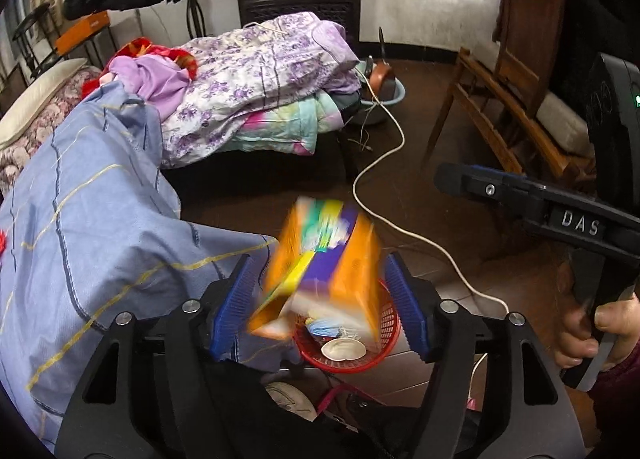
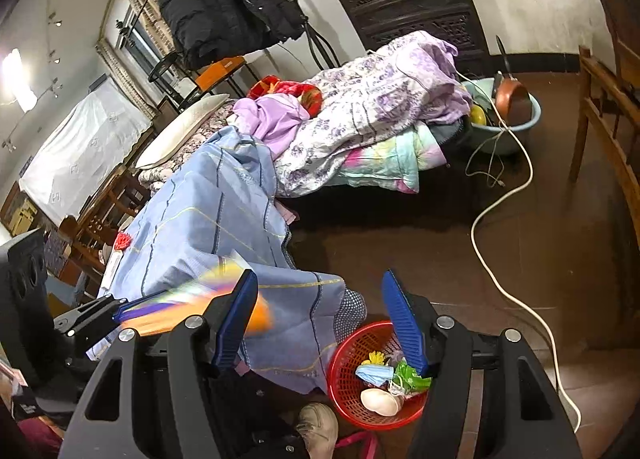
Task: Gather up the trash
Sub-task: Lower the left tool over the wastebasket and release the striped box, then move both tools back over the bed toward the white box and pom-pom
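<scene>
My left tongs (image 1: 320,303) stand apart around a blurred orange carton (image 1: 320,259), pads clear of it, right over the red basket (image 1: 386,323) on the floor. My right tongs (image 2: 320,319) gape empty beside it.

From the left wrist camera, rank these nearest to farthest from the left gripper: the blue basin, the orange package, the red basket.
1. Orange package, blurred, between the left gripper fingers.
2. Red basket, just below and behind the package, on the floor.
3. Blue basin, far across the floor beside the bedding.
</scene>
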The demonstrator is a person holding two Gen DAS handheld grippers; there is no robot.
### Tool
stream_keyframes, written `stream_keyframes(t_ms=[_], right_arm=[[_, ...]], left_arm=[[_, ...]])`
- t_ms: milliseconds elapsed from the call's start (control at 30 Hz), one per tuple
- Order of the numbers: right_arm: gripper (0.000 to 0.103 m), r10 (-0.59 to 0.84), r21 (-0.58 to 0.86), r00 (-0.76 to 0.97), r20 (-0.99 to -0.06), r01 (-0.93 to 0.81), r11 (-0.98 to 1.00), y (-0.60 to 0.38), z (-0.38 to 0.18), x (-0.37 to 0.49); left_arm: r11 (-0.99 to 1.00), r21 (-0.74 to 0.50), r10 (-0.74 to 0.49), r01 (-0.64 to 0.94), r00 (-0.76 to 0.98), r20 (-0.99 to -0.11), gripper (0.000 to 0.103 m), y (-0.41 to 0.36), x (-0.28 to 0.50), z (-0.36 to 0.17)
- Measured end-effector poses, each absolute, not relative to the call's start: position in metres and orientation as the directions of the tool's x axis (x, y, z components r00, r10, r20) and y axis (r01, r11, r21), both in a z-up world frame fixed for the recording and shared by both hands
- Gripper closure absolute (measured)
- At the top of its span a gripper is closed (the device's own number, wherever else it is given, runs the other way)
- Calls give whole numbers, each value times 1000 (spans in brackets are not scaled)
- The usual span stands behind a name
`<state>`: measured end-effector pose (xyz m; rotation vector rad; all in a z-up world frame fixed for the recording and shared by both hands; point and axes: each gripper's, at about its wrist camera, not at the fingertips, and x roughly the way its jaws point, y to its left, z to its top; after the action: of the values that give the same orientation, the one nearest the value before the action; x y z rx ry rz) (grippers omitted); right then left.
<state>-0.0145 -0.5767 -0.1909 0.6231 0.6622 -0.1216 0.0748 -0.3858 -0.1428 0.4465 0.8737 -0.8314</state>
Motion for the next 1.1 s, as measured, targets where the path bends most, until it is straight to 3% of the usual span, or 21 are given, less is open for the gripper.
stream_keyframes(t_ms=[433,1100], right_arm=[[39,87,486,794,-601,277,829,-564,-181,-12],[33,138,363,862,-487,56,930,-475,-91,-19]], left_arm=[[685,12,-447,729,432,-783,28,-359,83,-121],[793,32,-464,608,637,-616,20,-265,48,-47]])
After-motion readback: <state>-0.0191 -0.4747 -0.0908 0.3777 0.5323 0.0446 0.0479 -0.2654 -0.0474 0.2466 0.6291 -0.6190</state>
